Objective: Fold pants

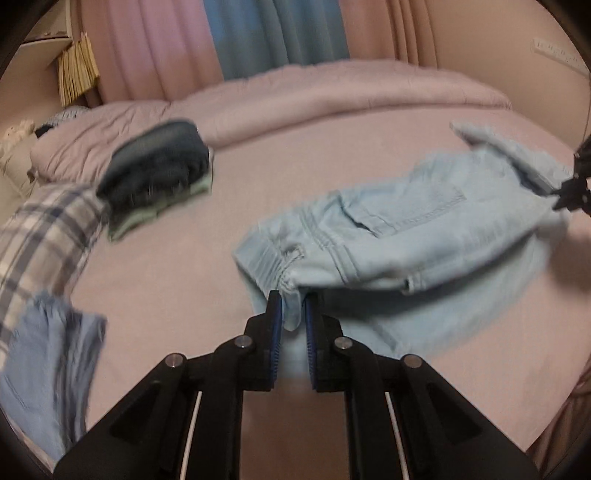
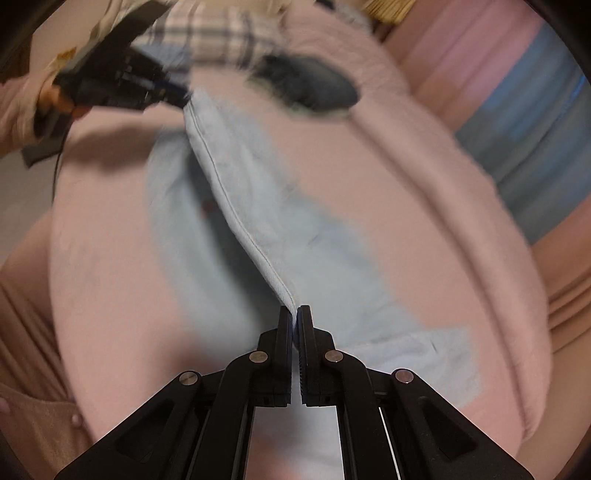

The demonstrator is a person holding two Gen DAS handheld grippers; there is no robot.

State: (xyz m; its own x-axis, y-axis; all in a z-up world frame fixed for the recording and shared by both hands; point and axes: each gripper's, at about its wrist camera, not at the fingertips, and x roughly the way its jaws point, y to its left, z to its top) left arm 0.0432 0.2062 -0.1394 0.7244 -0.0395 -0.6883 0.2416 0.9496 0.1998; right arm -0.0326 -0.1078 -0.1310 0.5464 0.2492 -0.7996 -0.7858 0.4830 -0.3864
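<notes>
You worked over a bed (image 1: 177, 280) with a pink sheet; a folded duvet (image 1: 332, 96) lay along its far side, before pink and blue curtains (image 1: 258, 33). On the bed I counted one pants (image 1: 406, 236), light blue, one stack (image 1: 159, 173) of folded clothes with a dark piece on top, one checked cloth (image 1: 48, 236) and one blue garment (image 1: 48, 362). The pants hung stretched between your two grippers, just above the sheet. Their long axis ran from the left gripper (image 1: 293, 299) to the right gripper (image 2: 294, 312). Both had their fingers closed tight on the pants, the left one at the elastic waistband
</notes>
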